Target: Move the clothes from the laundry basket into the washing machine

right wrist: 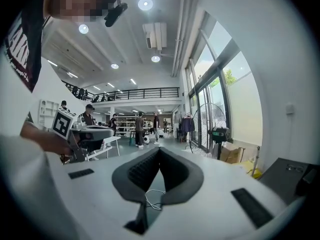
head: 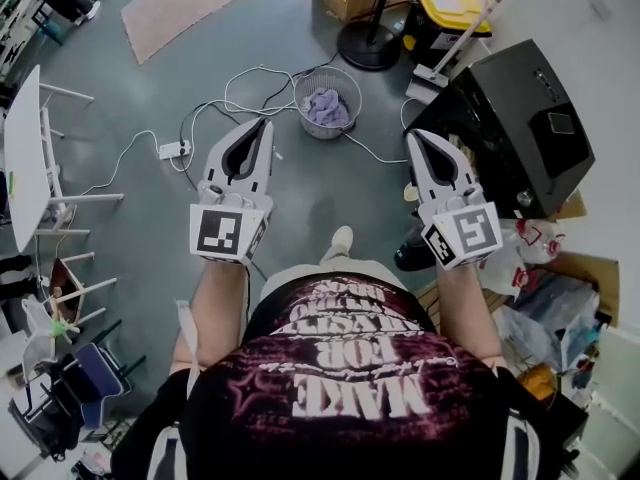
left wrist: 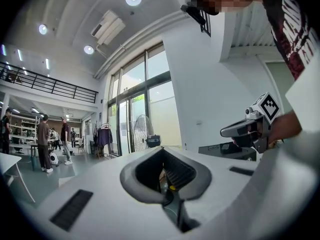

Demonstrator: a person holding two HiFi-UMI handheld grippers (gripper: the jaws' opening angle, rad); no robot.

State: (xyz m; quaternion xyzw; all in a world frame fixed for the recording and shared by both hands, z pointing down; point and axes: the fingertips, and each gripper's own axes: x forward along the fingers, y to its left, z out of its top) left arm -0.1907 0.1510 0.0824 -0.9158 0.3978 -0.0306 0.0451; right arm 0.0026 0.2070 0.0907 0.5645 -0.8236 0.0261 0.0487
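Left gripper (head: 264,125) and right gripper (head: 414,138): jaws clenched together, nothing between them. Clothes (head: 327,106): 1 lavender heap lying in the wire laundry basket (head: 325,132) on the floor ahead, between the 2 grippers, apart from both.

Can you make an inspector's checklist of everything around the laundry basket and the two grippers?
Surface: grey floor, smooth.
Job's things: wire laundry basket upright on the floor, purple clothes inside; black machine to its right.
Clutter: bags piled beside the machine.
Grippers: left hand-held gripper and right hand-held gripper both shut, empty, short of the basket.
Cables: white cables and power strip on the floor beside the basket.
Surroundings: white table at left, fan base, yellow-lidded bin beyond.
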